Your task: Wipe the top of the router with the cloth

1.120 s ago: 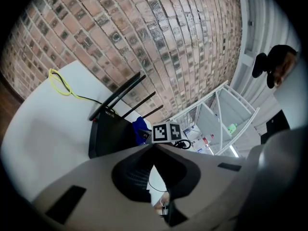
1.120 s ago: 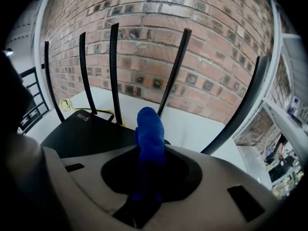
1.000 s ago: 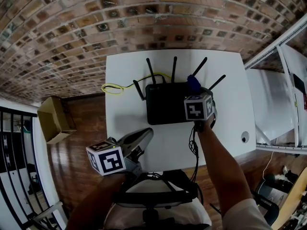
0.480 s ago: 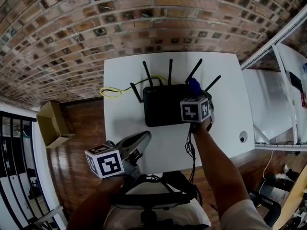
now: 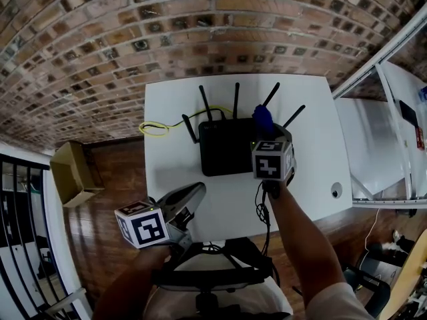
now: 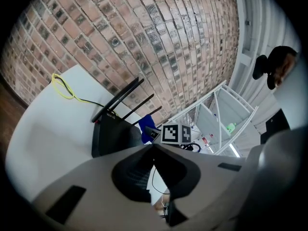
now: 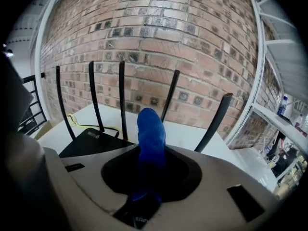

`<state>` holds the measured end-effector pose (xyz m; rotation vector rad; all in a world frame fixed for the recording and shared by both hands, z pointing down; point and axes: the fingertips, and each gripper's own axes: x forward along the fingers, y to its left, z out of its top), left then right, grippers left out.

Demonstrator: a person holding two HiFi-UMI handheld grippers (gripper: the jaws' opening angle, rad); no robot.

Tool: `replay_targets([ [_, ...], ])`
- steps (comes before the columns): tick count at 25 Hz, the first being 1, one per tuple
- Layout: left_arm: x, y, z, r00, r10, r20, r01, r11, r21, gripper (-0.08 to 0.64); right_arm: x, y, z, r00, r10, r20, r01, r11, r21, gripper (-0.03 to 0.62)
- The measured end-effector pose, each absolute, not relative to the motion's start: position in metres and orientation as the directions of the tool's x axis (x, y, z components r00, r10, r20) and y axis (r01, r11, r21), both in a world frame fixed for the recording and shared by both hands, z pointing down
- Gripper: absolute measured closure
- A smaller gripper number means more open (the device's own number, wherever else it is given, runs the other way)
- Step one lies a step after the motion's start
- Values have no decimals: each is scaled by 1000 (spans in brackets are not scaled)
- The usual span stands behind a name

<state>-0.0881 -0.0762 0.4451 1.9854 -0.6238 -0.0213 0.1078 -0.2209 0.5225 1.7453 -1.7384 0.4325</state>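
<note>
Right tongs [image 5: 266, 131] clench cloth [image 5: 262, 118] over router [image 5: 223, 151]; left tongs [image 5: 195, 190] closed, empty, low.

The head view looks steeply down on the white rectangular bench [image 5: 168, 179], with the flat black plastic router with upright antennas [image 5: 227, 153] near mid-frame and the red brick wall [image 5: 200, 25] beyond it. The left gripper view sits low, apart from the router's near left corner, facing obliquely across it. The right gripper view rides close above the router's near right edge, facing its antennas; all three share router and wall.
</note>
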Motion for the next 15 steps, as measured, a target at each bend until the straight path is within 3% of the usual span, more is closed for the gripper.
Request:
replay_targets([
  [15,-121,-73,445,837,-475,270,-455,-332,826,541,-36,-192,535,-242,-711,661,-949,316,-8,479],
])
